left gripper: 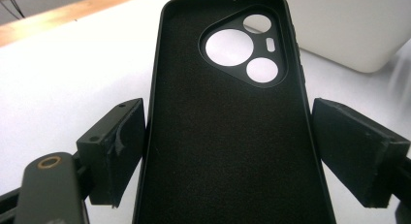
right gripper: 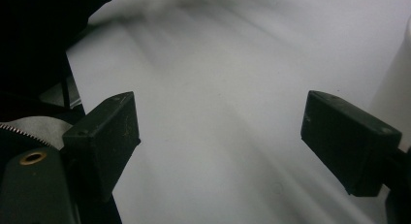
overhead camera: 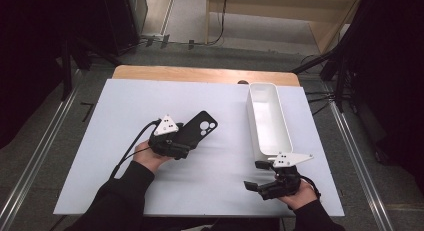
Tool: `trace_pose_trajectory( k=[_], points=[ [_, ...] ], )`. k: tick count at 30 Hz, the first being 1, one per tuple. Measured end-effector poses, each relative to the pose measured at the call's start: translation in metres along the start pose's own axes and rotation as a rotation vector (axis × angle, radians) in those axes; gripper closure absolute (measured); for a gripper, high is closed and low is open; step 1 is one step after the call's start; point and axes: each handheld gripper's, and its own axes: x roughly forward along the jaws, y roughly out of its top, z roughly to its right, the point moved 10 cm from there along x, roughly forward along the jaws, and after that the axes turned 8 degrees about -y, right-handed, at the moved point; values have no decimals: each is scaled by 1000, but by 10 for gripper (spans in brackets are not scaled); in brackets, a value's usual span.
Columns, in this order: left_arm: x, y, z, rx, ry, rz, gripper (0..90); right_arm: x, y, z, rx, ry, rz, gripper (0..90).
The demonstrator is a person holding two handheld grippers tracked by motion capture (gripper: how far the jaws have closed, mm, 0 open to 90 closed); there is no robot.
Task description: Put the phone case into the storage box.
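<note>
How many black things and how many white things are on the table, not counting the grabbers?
Black: 1, the phone case held between the left gripper jaws.
White: 1, the long tray.
Total: 2.

Phone case [left gripper: 228, 136]: matt black, soft-looking, w/ fine-grained lining. Bin [overhead camera: 268, 121]: smooth white plastic, slight sheen. Table cover [overhead camera: 150, 101]: smooth matt white over a wood top [overhead camera: 200, 73]. Gripper pads [right gripper: 104, 132]: dull black, scuffed.
</note>
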Motion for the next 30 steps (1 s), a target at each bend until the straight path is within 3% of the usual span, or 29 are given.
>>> trace_pose_trajectory(
  k=[8, 18, 23, 30],
  points=[
    [-12, 15, 5, -12, 37, 138, 143, -2, 3, 0, 10, -7, 25, 123],
    [-21, 24, 14, 12, 73, 230, 142, -1, 6, -4, 13, 0, 31, 123],
    [-23, 24, 18, -55, 57, 288, 143, 0, 8, -5, 18, -3, 39, 123],
    [-25, 22, 20, -66, 101, 316, 143, -2, 14, -5, 37, -16, 53, 123]
  ],
)
